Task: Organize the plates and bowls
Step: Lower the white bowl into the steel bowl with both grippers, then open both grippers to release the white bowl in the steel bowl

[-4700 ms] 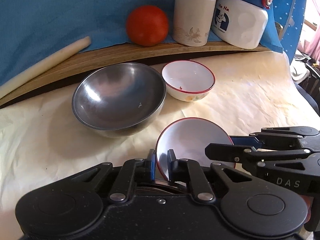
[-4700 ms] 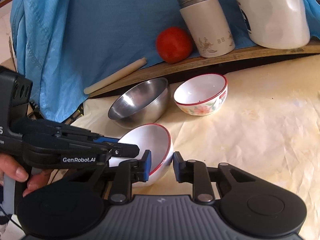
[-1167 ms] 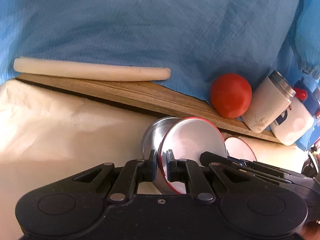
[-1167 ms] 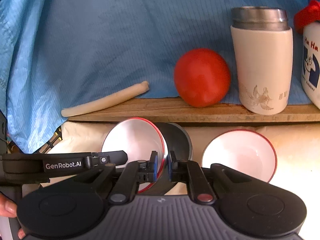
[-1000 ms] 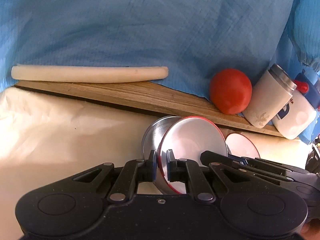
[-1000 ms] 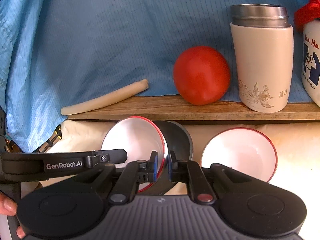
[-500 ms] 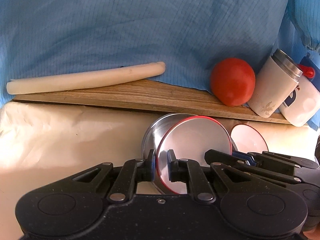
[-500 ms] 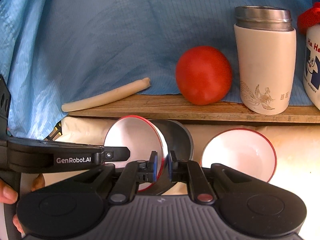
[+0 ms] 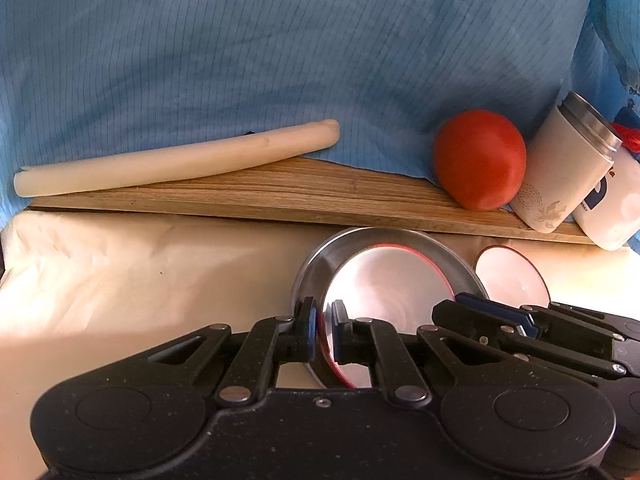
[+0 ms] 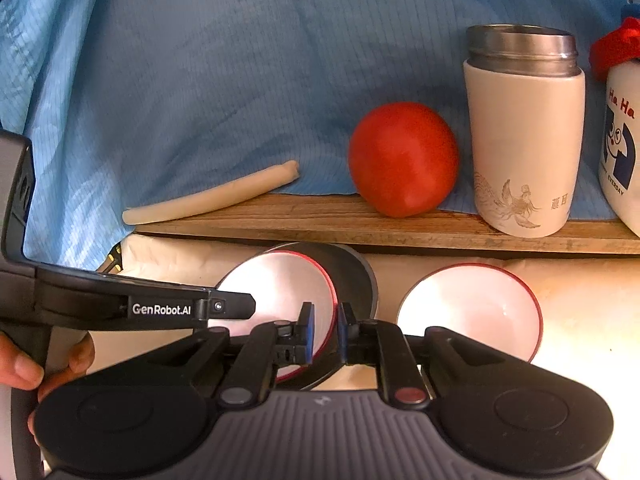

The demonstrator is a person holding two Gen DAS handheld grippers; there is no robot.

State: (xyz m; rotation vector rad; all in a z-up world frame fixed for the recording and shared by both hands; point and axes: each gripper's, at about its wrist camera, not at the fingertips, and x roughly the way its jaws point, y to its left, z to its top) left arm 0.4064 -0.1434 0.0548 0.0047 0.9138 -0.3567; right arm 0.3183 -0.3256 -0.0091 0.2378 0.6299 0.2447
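Red-rimmed white bowl [image 9: 384,284] is seen at lower centre of the left wrist view, tilted inside the steel bowl [image 9: 316,268], its rim pinched between the nearly closed fingers of the left gripper [image 9: 322,334]. A second red-rimmed bowl [image 9: 510,276] is seen to the right, a tomato [image 9: 480,158] above on the wooden board [image 9: 280,196].

In the right wrist view, the held bowl's [image 10: 280,288] opposite rim is clamped by the narrowly parted right gripper [image 10: 325,334], at centre. The second bowl [image 10: 472,308] is seen to its right.
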